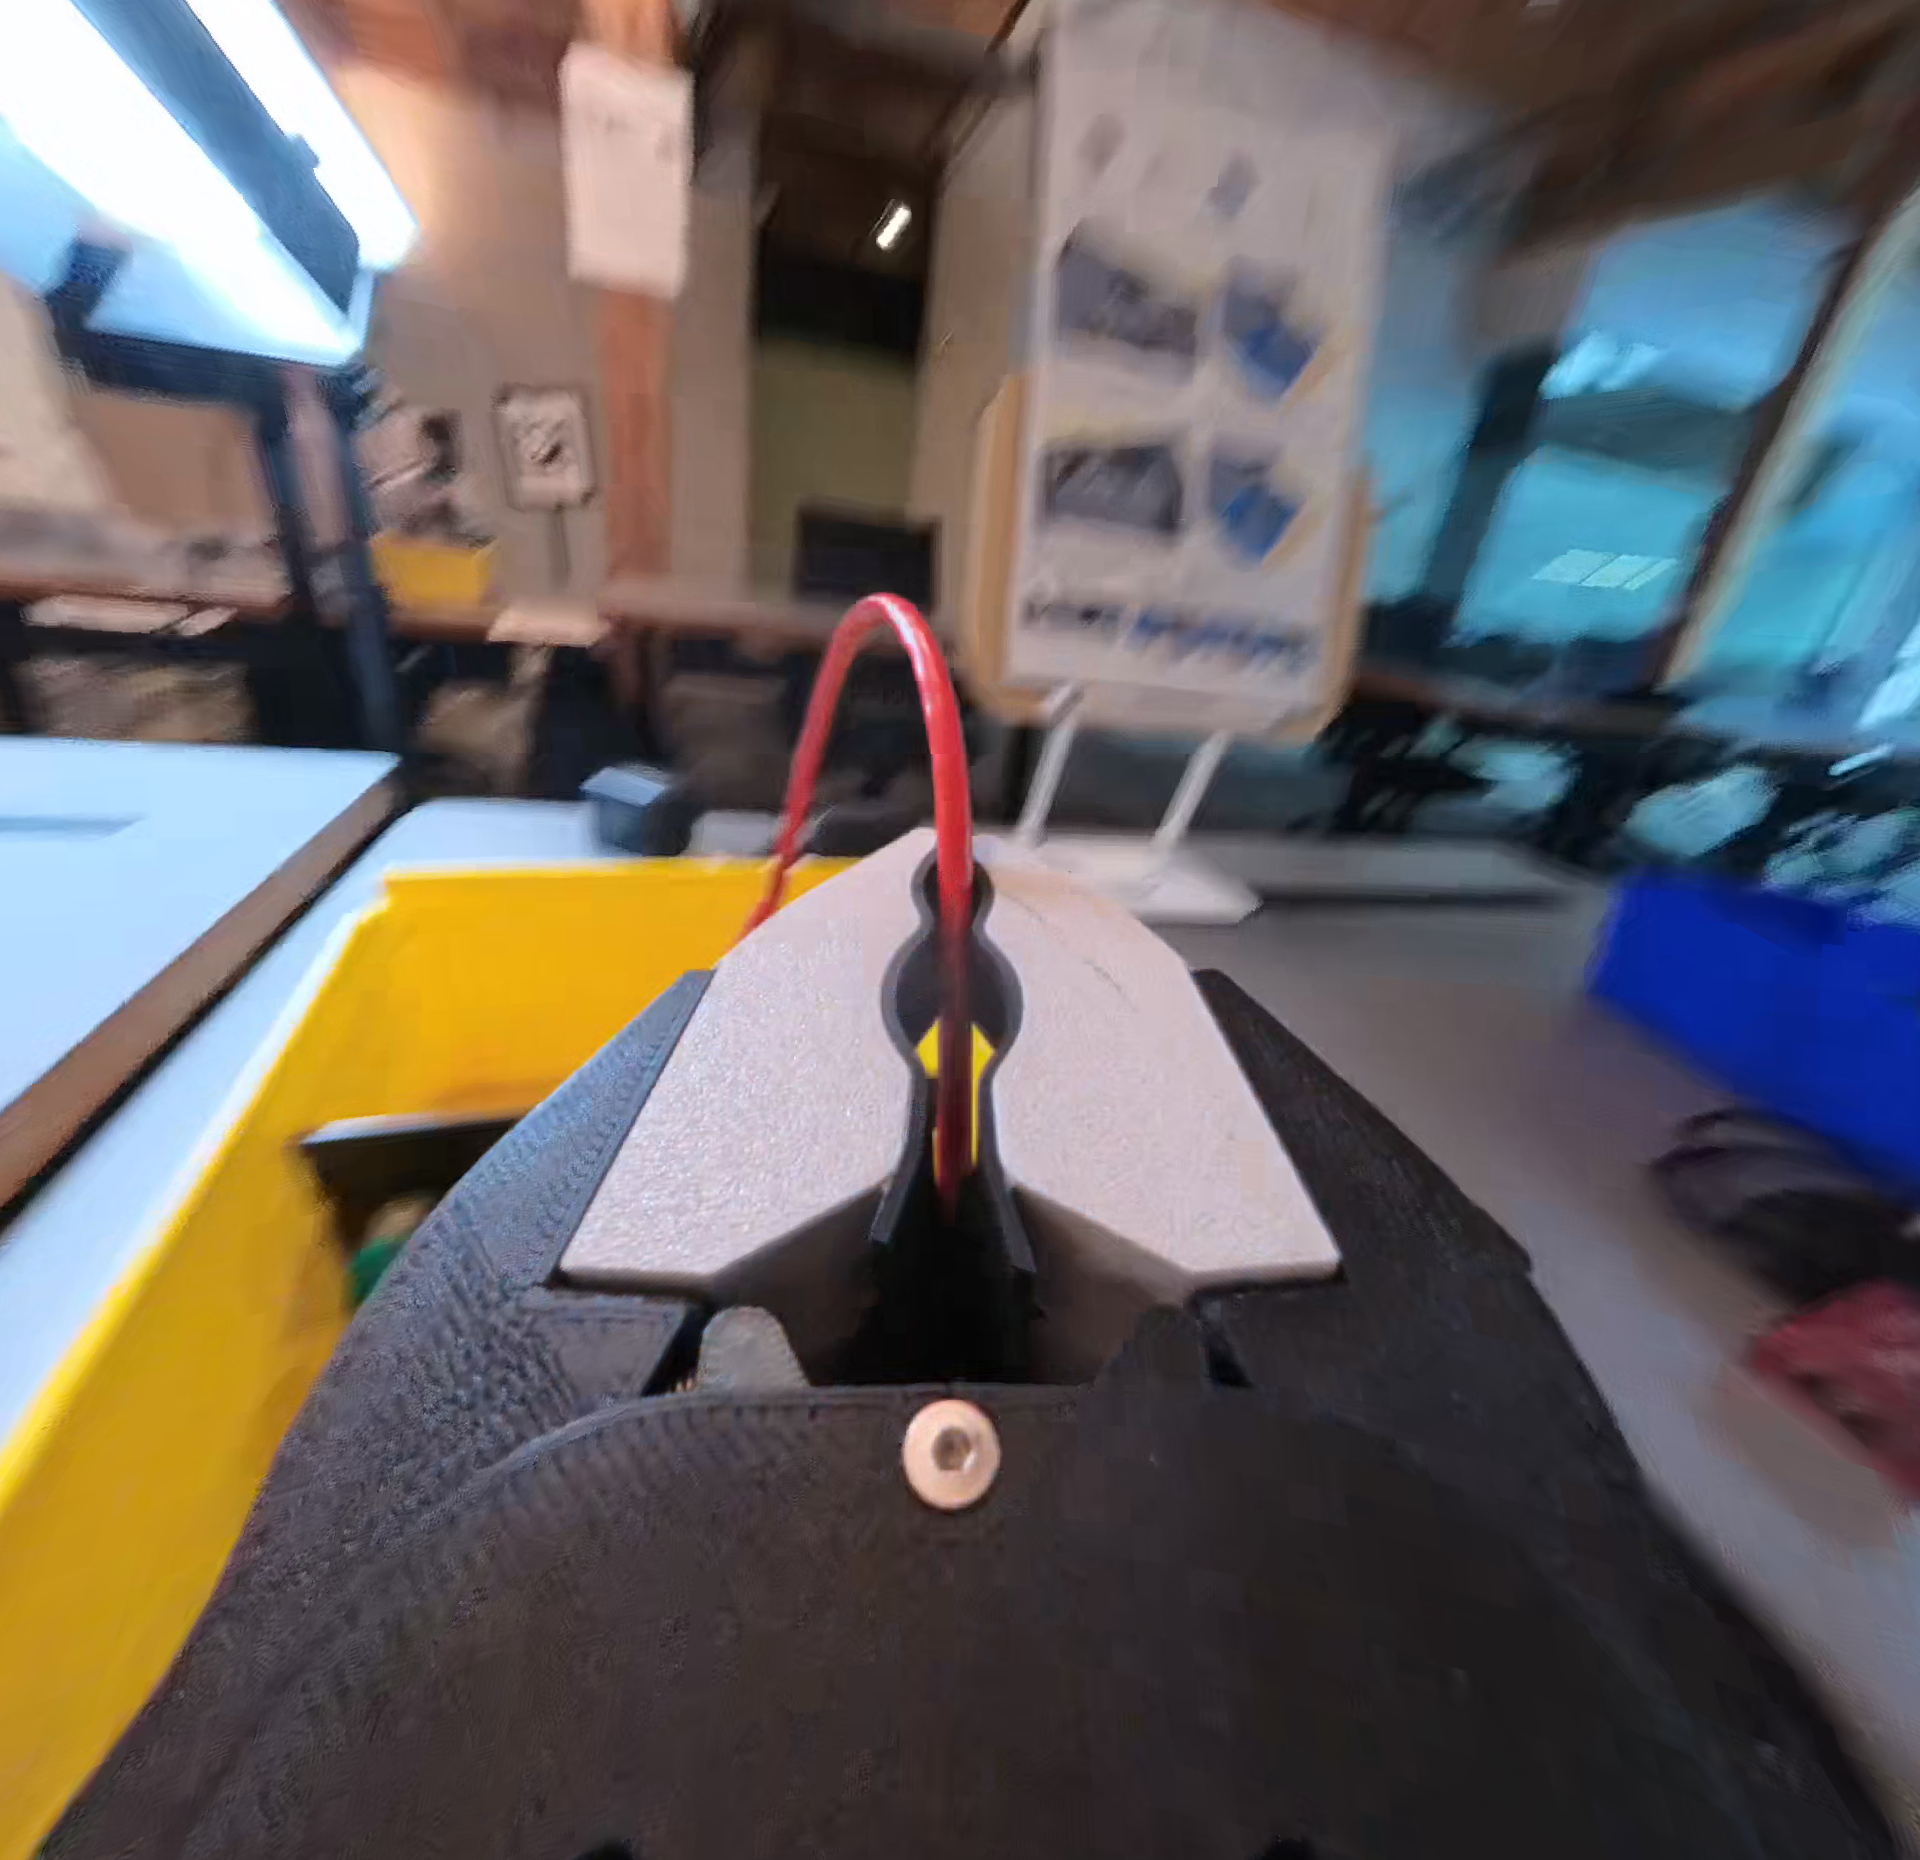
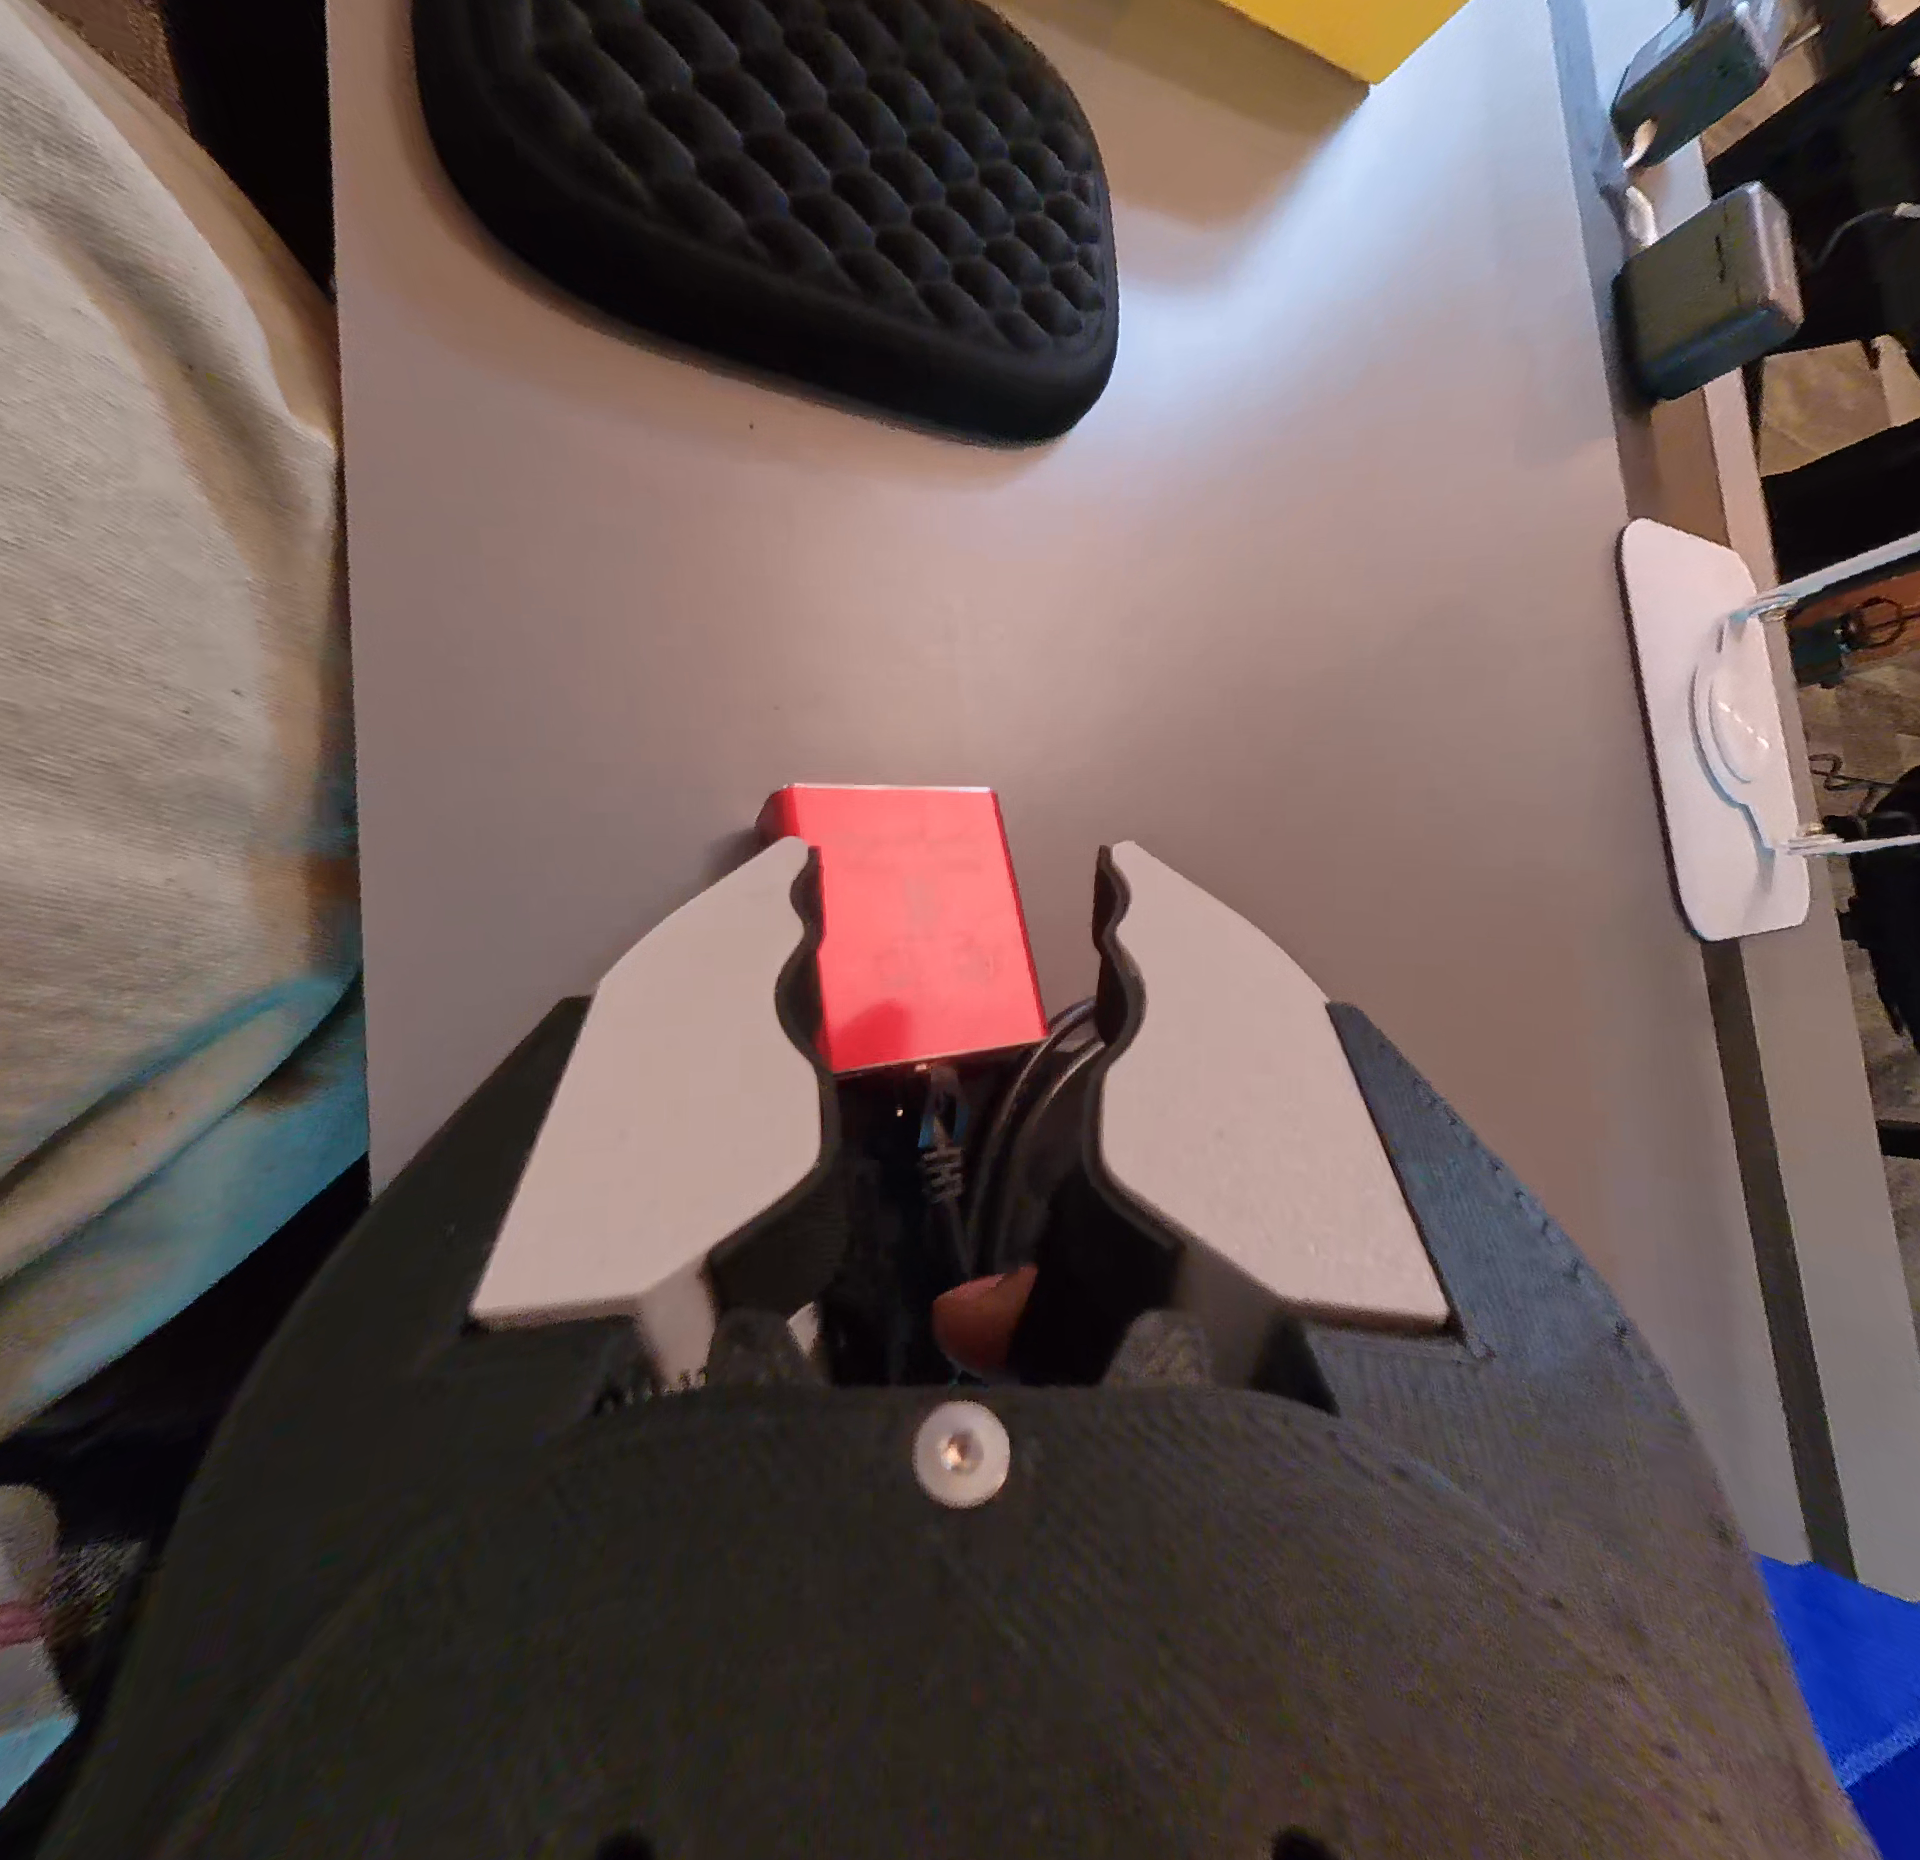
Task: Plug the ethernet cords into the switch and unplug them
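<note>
Yellow bin (image 1: 499, 989) sits just left of my left tool on the grey table (image 1: 1455, 1062). Blue bin (image 1: 1756, 1000) far right, blurred poster on a white stand (image 1: 1195, 387) behind. Under my right tool: black honeycomb pad (image 2: 769, 158) up top, two dark adapters (image 2: 1704, 293) and a white mount plate (image 2: 1704, 730) at the table's right edge.

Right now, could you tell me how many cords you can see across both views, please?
2: a thin red cord pinched in the left gripper, and a black cord plugged into the red metal switch. Others may be hidden.
</note>
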The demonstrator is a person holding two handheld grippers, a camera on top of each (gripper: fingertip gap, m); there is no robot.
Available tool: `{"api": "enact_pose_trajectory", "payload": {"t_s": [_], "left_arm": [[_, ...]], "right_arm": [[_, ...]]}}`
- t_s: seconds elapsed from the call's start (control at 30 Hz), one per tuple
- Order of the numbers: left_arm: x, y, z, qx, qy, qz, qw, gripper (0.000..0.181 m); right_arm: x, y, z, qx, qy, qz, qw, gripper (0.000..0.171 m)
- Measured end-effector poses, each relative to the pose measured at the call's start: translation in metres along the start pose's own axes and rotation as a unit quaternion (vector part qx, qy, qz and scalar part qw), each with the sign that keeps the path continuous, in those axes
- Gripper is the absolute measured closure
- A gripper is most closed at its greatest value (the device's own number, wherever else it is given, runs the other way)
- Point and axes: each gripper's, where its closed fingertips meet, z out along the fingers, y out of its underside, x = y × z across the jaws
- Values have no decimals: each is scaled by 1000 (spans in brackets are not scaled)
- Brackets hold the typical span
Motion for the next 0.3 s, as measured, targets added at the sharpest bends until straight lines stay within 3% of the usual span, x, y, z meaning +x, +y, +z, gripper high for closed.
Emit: {"api": "enact_pose_trajectory", "payload": {"t_s": [0.13,0.3], "left_arm": [[56,-46,-12,122,160,-100,974,181],[117,-65,-19,168,328,-219,904,181]], "right_arm": [[13,-32,-2,93,49,0,995,120],[21,-103,-16,304,106,10,947,117]]}}
